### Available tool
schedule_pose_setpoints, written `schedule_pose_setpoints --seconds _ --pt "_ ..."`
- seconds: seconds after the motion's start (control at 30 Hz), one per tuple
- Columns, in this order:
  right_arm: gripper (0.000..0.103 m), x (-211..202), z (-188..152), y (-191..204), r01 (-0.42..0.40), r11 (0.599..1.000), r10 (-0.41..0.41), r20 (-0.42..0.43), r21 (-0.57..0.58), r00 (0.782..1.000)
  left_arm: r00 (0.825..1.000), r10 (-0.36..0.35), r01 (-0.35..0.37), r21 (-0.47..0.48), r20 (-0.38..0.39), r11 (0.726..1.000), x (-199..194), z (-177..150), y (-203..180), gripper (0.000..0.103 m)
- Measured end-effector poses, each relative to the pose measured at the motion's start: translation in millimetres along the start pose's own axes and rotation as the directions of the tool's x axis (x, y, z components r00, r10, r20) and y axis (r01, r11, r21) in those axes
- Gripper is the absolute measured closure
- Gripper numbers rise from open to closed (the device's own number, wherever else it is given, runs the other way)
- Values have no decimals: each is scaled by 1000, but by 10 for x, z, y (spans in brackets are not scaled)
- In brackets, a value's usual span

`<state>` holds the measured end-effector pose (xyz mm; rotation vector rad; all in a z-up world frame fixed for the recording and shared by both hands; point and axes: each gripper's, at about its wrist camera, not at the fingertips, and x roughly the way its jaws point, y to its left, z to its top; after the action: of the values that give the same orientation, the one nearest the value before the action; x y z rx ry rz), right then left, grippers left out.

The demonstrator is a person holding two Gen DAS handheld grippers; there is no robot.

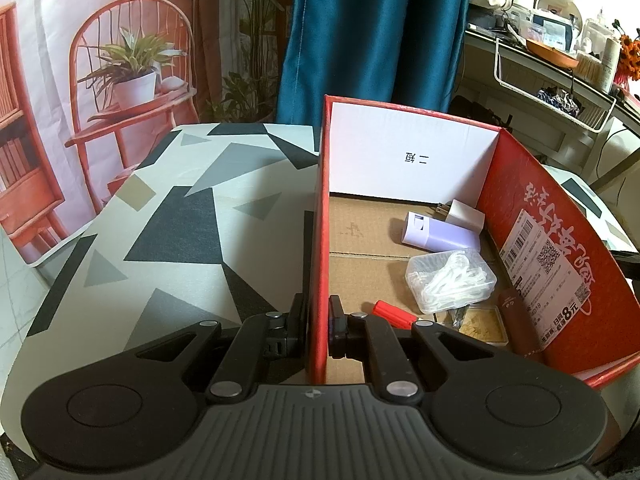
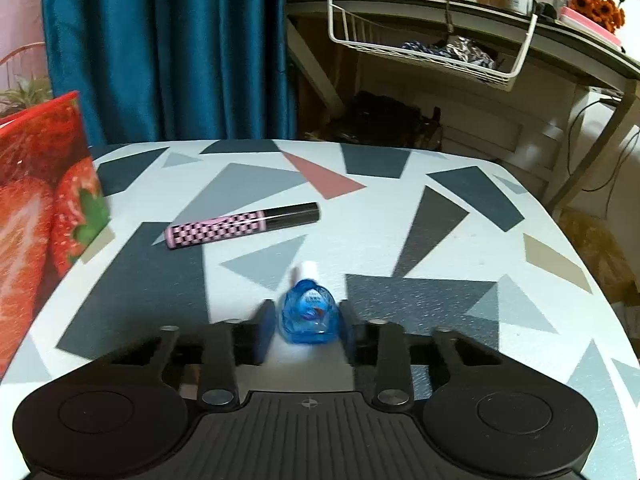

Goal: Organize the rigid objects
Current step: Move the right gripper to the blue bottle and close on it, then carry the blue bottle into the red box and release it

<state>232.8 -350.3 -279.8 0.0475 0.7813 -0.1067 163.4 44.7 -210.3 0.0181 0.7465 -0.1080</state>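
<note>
The left tool (image 1: 318,330) is clenched on the left wall of the red cardboard box (image 1: 320,240), one finger outside, one inside. On the box floor, toward 2 o'clock from that tool, lie a lilac case (image 1: 438,232), a white plug adapter (image 1: 464,214), a clear plastic box of floss picks (image 1: 450,280), a red-handled item (image 1: 394,314) and a brown tube (image 1: 518,322). The right tool (image 2: 306,322) has its fingers around a small blue bottle (image 2: 306,312) with a white cap, above the patterned tabletop (image 2: 440,240); motion blur hides whether they grip it. A pink-and-black checkered tube (image 2: 242,225) lies at 11 o'clock from the bottle, near the box's strawberry-printed outer wall.
</note>
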Motion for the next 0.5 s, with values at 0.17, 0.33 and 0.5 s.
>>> schedule_pose_setpoints --seconds 0.17,0.33,0.5 --pt "75 -106 -62 213 -74 997 74 -10 -24 997 1000 -3 3 -4 0 1000 -2 1 7 91" --pt "75 -259 -157 577 -140 980 138 -21 -143 990 1000 -2 2 -3 1 1000 -1 0 9 91" --pt "75 -402 -262 832 -200 961 200 -21 -190 980 1000 2 -2 -3 0 1000 0 -1 5 90"
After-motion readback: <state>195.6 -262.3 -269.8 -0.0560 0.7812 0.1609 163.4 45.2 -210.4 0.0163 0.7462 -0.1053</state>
